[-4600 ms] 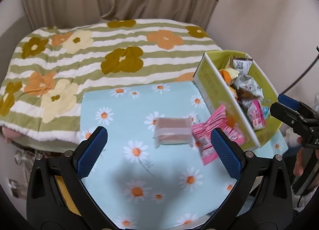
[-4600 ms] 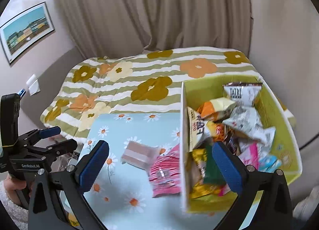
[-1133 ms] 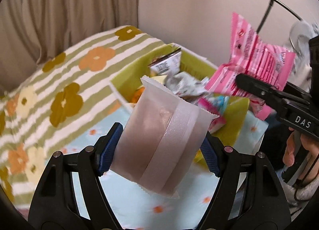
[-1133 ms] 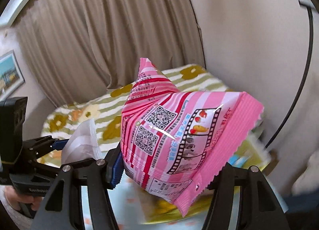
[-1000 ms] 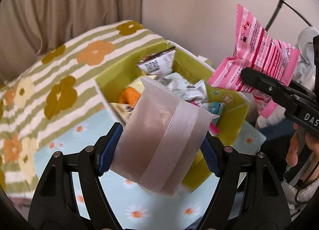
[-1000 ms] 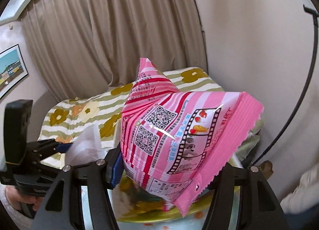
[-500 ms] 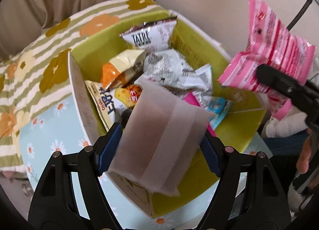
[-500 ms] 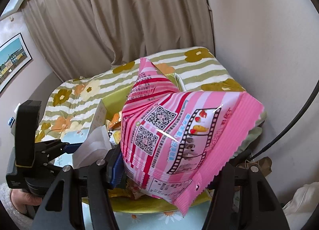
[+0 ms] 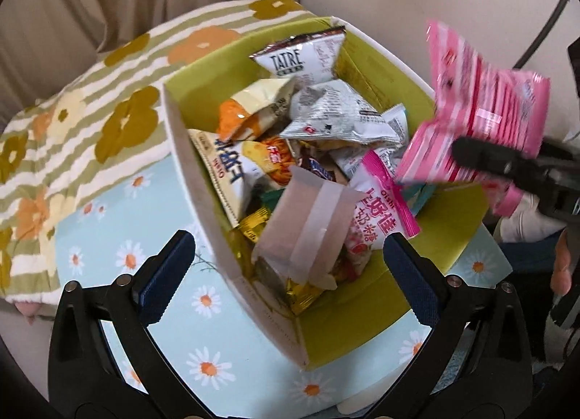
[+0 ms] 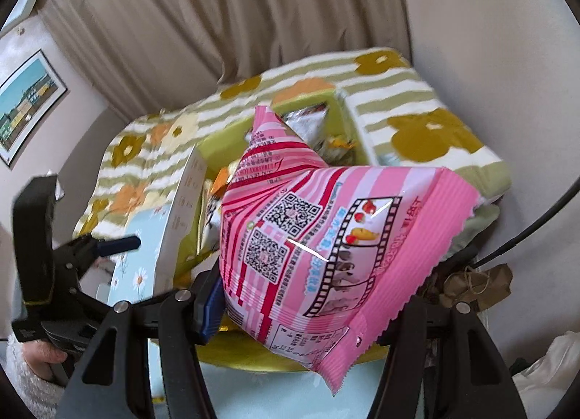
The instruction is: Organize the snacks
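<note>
Above the snack box [image 9: 188,179], the left gripper [image 9: 290,259] has just been opened wide, so the pale translucent packet [image 9: 308,226] is released onto the heap inside. The pink striped bag [image 10: 326,237] is clamped by the right gripper [image 10: 308,306] over the box, apparently to be dropped next.

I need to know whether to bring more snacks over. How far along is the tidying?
Done: the translucent packet lies on the pile in the green box; the left gripper jaws have just opened off it. In hand: the right gripper clamps the pink bag. Left: dropping it in.
</note>
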`<control>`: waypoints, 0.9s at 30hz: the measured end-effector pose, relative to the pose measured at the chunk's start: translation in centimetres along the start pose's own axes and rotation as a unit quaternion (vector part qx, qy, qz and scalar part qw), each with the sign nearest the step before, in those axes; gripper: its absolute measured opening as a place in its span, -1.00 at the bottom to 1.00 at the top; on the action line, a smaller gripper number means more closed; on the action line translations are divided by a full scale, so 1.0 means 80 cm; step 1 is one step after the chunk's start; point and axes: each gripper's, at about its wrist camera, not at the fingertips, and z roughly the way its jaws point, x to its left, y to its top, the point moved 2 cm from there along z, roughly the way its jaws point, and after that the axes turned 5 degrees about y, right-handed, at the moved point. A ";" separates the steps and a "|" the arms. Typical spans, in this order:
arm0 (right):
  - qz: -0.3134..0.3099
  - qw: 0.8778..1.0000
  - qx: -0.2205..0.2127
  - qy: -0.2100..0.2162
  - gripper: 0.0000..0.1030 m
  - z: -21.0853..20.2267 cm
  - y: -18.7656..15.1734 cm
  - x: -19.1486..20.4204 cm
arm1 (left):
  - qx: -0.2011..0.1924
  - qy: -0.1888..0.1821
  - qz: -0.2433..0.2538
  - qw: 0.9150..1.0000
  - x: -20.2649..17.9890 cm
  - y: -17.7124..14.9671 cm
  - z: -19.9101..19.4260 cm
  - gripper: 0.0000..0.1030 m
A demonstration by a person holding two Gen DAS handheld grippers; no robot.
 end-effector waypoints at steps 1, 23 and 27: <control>-0.001 1.000 0.004 0.006 0.14 0.004 -0.001 0.002 | -0.001 0.001 -0.006 1.000 0.003 0.000 -0.002 1.00; -0.023 0.995 -0.087 -0.052 1.00 -0.066 -0.017 0.039 | -0.061 0.035 -0.120 0.990 0.070 -0.071 -0.101 1.00; -0.053 0.989 -0.124 -0.058 1.00 -0.114 -0.030 0.097 | -0.116 0.052 -0.131 0.983 0.084 -0.097 -0.174 1.00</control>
